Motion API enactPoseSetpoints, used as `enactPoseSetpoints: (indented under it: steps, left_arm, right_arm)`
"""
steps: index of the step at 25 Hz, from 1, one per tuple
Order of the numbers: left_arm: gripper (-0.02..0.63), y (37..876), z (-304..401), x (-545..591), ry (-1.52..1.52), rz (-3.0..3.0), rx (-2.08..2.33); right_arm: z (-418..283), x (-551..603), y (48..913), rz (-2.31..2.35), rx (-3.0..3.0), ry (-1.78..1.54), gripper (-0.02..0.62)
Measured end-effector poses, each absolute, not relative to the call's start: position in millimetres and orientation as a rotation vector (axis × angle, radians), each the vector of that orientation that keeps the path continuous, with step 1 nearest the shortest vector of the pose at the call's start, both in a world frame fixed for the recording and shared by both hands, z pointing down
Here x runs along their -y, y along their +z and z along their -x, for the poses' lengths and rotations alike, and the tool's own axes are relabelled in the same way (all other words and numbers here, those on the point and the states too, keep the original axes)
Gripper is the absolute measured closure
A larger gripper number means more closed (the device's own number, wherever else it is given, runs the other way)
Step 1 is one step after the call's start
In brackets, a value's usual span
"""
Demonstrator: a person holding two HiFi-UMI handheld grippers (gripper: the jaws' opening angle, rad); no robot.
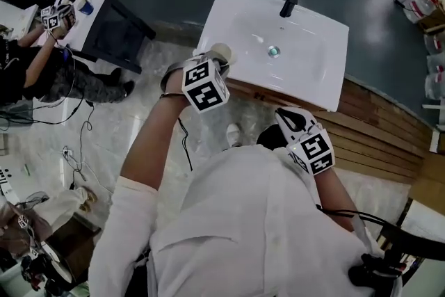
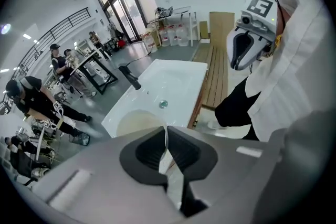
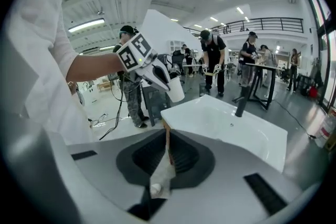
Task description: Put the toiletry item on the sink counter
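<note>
Cream cup (image 3: pixel 176 92) hangs clamped at the left claw's (image 3: pixel 168 83) tips, over the sink surface's (image 1: pixel 313 73) corner. Right claw (image 1: pixel 286 116), jaws pressed together and empty, sits well back from it.

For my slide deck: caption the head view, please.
Left claw holds a cream cup at the white sink's near-left corner; right claw shut.

Left arm (image 1: pixel 149 149): white sleeve to the elbow, forearm bare, stretched forward.
Left gripper (image 1: pixel 217 60): marker cube facing up. Jaws closed to a thin slit, pinching the edge of a cream cup (image 1: pixel 221 51).
Right arm (image 1: pixel 342 199): bent, held close to the torso.
Right gripper (image 1: pixel 285 116): points forward, nearer the body than the left. Jaws together, nothing between them.
</note>
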State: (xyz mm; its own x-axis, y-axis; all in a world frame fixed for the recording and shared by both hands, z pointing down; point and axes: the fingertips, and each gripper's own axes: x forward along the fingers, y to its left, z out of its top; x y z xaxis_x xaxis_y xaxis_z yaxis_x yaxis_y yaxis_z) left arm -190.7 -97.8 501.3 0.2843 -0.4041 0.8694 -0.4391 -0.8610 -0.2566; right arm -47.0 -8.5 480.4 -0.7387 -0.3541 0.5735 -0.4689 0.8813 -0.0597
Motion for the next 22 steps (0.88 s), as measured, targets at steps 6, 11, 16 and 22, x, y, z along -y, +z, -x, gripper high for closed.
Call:
enactPoseSetpoints:
  steps: [6, 11, 16, 22]
  left_arm:
    - [0.588, 519, 198, 174, 1.708, -2.454, 0.765]
    - [0.588, 543, 193, 238, 1.760, -2.409, 0.726]
    - [0.588, 566, 194, 306, 1.819, -2.362, 0.716]
    - [0.588, 600, 189, 362, 1.933, -2.313, 0.642]
  right_arm:
    - [31, 51, 486, -0.649, 2.446, 0.311, 0.588]
    - [12, 87, 492, -0.675, 2.438, 0.346, 0.588]
    - [-8, 137, 494, -0.725, 2.436, 0.393, 0.588]
    - [-37, 173, 512, -0.764, 2.406, 0.480, 0.588]
